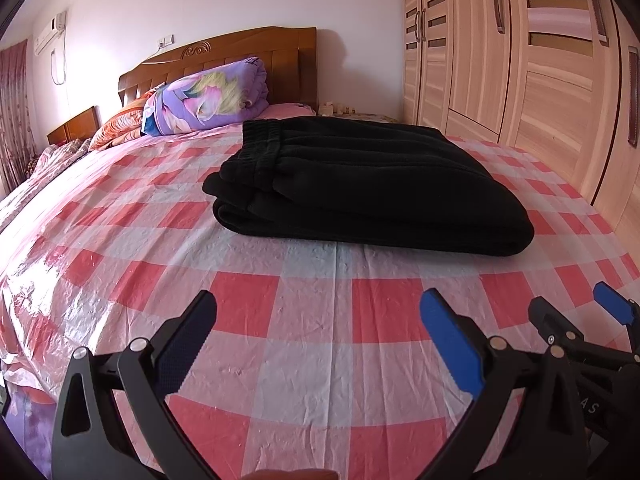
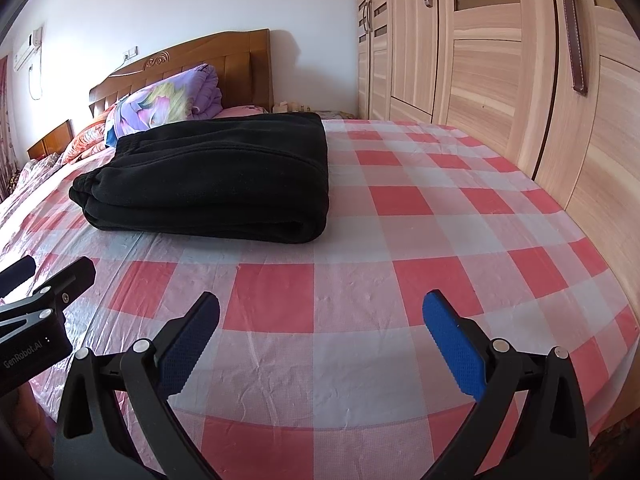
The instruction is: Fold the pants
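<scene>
On the bed [image 1: 120,264], under its red-and-white checked plastic sheet [image 2: 360,280], the black pants [image 1: 360,184] lie as a thick, squared bundle of several layers, elastic waistband [image 1: 260,140] on top at the end toward the headboard [image 1: 224,60], rounded fold facing me. From the pants, my left hand-held gripper [image 1: 318,324] hovers near the foot side of the bundle, well apart from the cloth, its jaws spread wide and holding nothing; the right hand-held gripper [image 2: 320,320] sits beside it on the wardrobe [image 2: 500,60] side, likewise wide apart and empty, with bare sheet between it and the pants. Beyond the pants, toward the headboard, rests a rolled floral quilt [image 1: 208,96]. I judge the folding itself to be done or very nearly so: the bundle looks compact, with no leg trailing loose that I can see, though its far side is hidden from both views. What the next move calls for, in my estimate, is little more than a check of the edges, perhaps a light press to flatten the top layer, otherwise drawing both grippers clear.
</scene>
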{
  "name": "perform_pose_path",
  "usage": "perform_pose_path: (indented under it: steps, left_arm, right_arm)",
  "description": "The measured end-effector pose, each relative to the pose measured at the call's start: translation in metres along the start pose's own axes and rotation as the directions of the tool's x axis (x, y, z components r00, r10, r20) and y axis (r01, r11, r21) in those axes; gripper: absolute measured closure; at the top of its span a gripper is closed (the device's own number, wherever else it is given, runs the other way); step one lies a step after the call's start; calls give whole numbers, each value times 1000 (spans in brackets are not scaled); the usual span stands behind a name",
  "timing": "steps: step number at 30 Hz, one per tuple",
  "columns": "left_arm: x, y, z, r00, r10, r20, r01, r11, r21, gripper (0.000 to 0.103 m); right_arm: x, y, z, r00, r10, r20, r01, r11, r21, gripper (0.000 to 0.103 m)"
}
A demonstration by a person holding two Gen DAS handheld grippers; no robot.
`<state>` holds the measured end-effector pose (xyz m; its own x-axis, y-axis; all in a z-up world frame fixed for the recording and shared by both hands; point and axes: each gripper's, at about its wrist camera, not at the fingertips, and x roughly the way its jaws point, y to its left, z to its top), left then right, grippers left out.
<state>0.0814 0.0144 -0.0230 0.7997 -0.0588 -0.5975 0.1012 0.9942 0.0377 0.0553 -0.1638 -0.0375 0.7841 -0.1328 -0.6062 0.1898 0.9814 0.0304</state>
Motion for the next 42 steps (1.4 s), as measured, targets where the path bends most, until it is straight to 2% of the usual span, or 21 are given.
perform_pose_path:
  steps: [42]
  left_arm:
    - [-3,0,1,1000,8,14,-8,1000,20,1]
  right_arm:
    - [3,1,0,1000,17,1,-17,1000,0,4]
